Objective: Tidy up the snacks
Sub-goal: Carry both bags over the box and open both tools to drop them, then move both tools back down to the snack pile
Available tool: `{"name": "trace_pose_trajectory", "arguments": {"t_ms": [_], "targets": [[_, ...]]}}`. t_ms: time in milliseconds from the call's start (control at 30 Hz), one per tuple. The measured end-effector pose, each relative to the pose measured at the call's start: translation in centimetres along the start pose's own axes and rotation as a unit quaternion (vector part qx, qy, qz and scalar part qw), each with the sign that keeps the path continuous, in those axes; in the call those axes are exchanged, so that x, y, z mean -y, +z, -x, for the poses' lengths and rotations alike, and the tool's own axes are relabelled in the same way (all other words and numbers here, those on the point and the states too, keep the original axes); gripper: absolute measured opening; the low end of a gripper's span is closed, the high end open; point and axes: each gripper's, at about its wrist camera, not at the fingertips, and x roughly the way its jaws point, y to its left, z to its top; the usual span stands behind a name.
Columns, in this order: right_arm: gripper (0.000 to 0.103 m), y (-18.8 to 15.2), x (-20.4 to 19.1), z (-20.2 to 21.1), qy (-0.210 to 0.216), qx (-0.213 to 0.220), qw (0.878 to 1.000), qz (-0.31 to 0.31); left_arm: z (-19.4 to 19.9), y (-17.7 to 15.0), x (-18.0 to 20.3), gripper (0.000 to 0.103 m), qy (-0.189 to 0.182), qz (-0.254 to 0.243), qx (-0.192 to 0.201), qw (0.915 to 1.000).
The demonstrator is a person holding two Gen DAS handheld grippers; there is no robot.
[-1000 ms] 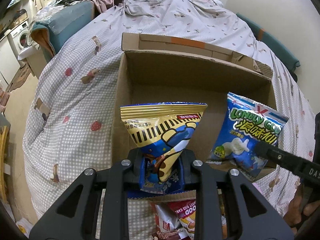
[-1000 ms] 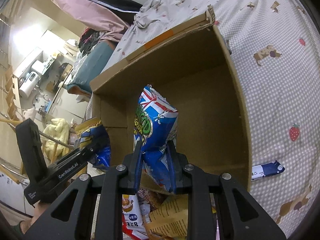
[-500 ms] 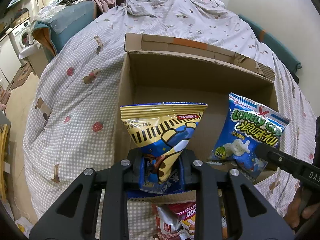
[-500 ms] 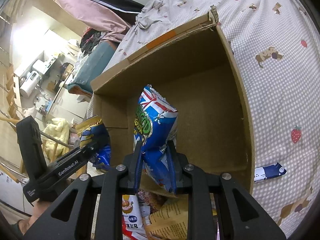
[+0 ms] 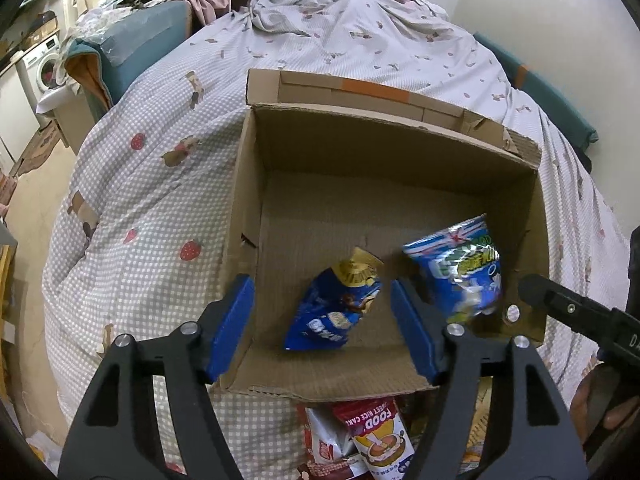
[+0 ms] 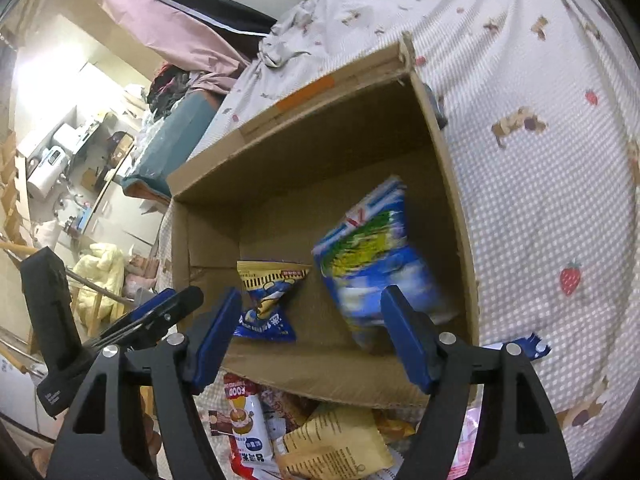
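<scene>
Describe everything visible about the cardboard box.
The open-topped brown corrugated cardboard box sits on the checked, strawberry-print bedspread. Its far flap is folded outward, bearing an orange tape strip; the near edge is ragged. Inside lie a yellow-and-blue snack bag and a blurred blue-and-green snack bag by the right wall. More snack packets lie against its near wall.

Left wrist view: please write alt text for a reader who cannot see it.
An open left gripper hangs over a cardboard box on a patterned bedspread, with a blue and gold snack bag inside the box. A second blue snack bag, blurred, is at the box's right side, and more snack packets lie in front.
</scene>
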Motion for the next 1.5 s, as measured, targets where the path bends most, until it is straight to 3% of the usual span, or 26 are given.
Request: {"name": "trace_pose_trajectory", "arguments": {"t_ms": [700, 1000, 1200, 1267, 1333, 1500], "targets": [[0.075, -0.9, -0.5, 4.4, -0.007, 0.022, 1.0, 0.005, 3.4, -1.9, -1.3, 0.067, 0.021, 0.033, 0.01, 0.9992], [0.075, -4.6, -0.5, 7.3, -0.015, 0.009, 1.0, 0.009, 7.0, -4.7, -2.1, 0.067, 0.029, 0.04, 0.025, 0.9985], [0.075, -7.4, -0.5, 8.8, -0.022, -0.008, 1.0, 0.011, 8.4, -7.8, -1.5, 0.067, 0.011, 0.021, 0.019, 0.9995], [0.075, -8.3, -0.1, 9.3, -0.026, -0.013, 1.0, 0.006, 8.9, -8.9, -1.5, 0.072, 0.013, 0.022, 0.014, 0.9996], [0.075, -9.2, 0.3, 9.8, -0.029, -0.016, 0.999, -0.002, 9.2, -10.1, -1.6, 0.087, 0.012, 0.027, 0.01, 0.9995], [0.075, -10.3, 1.8, 10.8, -0.036, -0.015, 0.999, -0.029, 9.4, -12.6, -1.5, 0.087, 0.006, 0.027, -0.011, 0.9996]]}}
